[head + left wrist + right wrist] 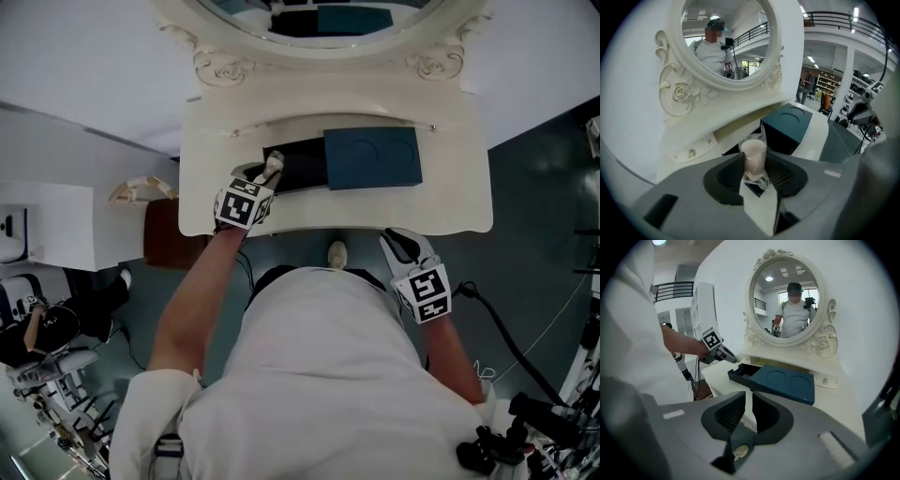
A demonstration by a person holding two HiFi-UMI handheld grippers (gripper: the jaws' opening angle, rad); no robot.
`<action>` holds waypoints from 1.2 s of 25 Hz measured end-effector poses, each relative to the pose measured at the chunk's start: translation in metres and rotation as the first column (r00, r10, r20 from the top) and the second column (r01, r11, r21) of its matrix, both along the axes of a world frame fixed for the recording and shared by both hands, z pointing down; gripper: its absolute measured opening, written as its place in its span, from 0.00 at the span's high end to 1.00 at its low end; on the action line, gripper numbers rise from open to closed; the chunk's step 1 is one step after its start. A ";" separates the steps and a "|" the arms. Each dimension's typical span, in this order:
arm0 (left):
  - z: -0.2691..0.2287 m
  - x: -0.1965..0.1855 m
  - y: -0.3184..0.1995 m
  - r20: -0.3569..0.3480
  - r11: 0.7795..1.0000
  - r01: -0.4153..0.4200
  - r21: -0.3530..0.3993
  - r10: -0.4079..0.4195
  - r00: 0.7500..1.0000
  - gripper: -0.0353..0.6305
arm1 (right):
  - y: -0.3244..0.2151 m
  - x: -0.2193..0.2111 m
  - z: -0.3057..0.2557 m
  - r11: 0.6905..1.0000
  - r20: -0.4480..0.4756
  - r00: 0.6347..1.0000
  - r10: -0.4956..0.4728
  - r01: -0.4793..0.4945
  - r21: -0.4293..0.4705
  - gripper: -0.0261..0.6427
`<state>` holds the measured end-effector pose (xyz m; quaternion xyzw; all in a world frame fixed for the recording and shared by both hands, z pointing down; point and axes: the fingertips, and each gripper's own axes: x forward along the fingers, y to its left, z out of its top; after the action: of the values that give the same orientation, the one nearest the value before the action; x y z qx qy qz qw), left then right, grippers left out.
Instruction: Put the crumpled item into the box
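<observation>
The crumpled item [753, 157], a pale wad in clear wrap, sits pinched between the pads of my left gripper [753, 161]. In the head view my left gripper [272, 167] holds the item [275, 159] at the left, uncovered end of the dark blue box [372, 157], whose lid is slid to the right. The box [787, 124] lies just beyond the item in the left gripper view. My right gripper [401, 246] hangs off the table's front edge, well short of the box [783, 383]. Its jaws [748, 401] show a narrow gap with nothing in it.
The box lies on a white dressing table [450, 202] under an oval mirror [319, 19] in a carved frame. A brown stool [169, 234] stands left of the table. Cables and equipment [525, 422] lie on the floor to the right.
</observation>
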<state>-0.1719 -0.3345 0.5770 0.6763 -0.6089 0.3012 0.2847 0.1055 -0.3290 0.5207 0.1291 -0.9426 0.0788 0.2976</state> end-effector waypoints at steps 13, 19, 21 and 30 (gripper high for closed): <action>0.065 0.037 -0.078 0.068 0.986 -0.096 -0.137 0.106 0.992 0.74 | -0.037 0.040 0.024 0.996 0.005 0.997 0.079 -0.079 -0.038 0.89; 0.094 0.038 -0.095 0.087 0.975 -0.117 -0.191 0.135 0.987 0.74 | -0.055 0.047 0.028 0.993 0.000 0.994 0.109 -0.109 -0.044 0.89; 0.100 0.038 -0.098 0.102 0.971 -0.126 -0.203 0.149 0.984 0.74 | -0.057 0.049 0.029 0.992 -0.003 0.993 0.115 -0.115 -0.047 0.89; 0.109 0.039 -0.105 0.149 0.964 -0.151 -0.217 0.185 0.971 0.71 | -0.060 0.044 0.029 0.992 -0.010 0.993 0.116 -0.116 -0.050 0.89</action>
<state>-0.1329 -0.4390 0.6861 0.6651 -0.5369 0.4411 0.2738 0.1491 -0.3891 0.5495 0.1763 -0.9302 0.1191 0.2993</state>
